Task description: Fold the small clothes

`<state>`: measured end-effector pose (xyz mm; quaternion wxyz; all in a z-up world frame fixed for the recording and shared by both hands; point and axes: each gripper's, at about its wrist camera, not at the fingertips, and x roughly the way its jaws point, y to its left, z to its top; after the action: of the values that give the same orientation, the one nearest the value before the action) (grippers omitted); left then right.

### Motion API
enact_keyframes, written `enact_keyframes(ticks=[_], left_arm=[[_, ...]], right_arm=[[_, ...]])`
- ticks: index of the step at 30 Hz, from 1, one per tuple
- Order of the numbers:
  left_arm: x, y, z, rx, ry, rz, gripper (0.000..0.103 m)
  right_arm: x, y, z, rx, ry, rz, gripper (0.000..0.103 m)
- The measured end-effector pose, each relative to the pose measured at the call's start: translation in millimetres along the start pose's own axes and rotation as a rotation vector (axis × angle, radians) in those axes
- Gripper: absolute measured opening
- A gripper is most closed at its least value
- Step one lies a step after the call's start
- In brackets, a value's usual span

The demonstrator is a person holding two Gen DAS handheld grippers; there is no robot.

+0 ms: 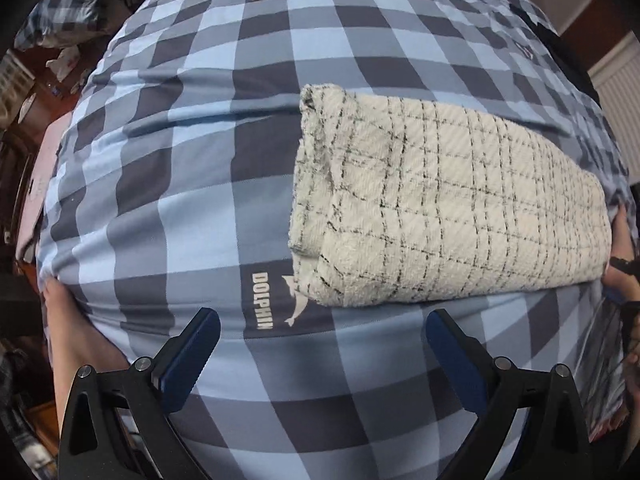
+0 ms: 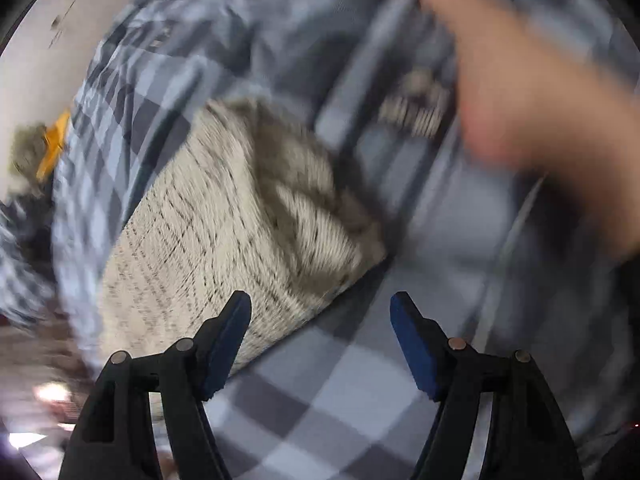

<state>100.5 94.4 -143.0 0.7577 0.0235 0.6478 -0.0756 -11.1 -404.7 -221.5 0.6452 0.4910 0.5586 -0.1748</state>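
We held our left claw [image 1: 322,346] and right claw [image 2: 320,340] released above the checked bedsheet [image 1: 208,184], near the folded cream cloth [image 1: 448,208], grasping nothing.

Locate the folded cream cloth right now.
The folded cream cloth lies on the blue checked bedsheet, right of centre in the left wrist view, beside the DOLPHIN print. The open left gripper is just short of it, empty.

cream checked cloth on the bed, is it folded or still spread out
Folded. The cream checked cloth lies as a thick, compact bundle on the blue checked bedcover, with stacked layers showing at its left end.
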Motion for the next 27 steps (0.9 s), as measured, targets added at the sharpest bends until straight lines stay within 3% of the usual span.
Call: enact_keyframes(ticks=[4, 7, 9, 12, 14, 18, 20, 25, 27], left_arm=[[-1, 1, -1, 0.003, -0.015, 0.04, 0.103], [2, 3, -3, 0.001, 0.005, 0.044, 0.103], [5, 3, -4, 0.011, 0.008, 0.047, 0.103], [10, 0, -4, 0.036, 0.017, 0.068, 0.103], [15, -2, -4, 0.042, 0.026, 0.086, 0.103], [19, -11, -5, 0.072, 0.023, 0.115, 0.103], [17, -18, -6, 0.109, 0.005, 0.155, 0.103], [3, -20, -8, 0.126, -0.038, 0.168, 0.103], [-4, -15, -8, 0.11, -0.053, 0.154, 0.103]], right_arm=[[27, -19, 9, 0.133, 0.019, 0.245, 0.069], [39, -25, 14, 0.149, -0.008, 0.265, 0.069], [42, -22, 12, 0.168, -0.038, 0.29, 0.077], [44, -6, 16, 0.15, -0.046, 0.32, 0.078], [44, 7, 19, 0.114, -0.063, 0.27, 0.078], [25, 33, 14, 0.016, -0.181, 0.169, 0.044], [13, 46, 9, -0.043, -0.23, 0.134, 0.035], [-28, 54, -5, -0.081, -0.33, 0.183, 0.028], [-50, 52, -11, -0.096, -0.358, 0.162, 0.027]])
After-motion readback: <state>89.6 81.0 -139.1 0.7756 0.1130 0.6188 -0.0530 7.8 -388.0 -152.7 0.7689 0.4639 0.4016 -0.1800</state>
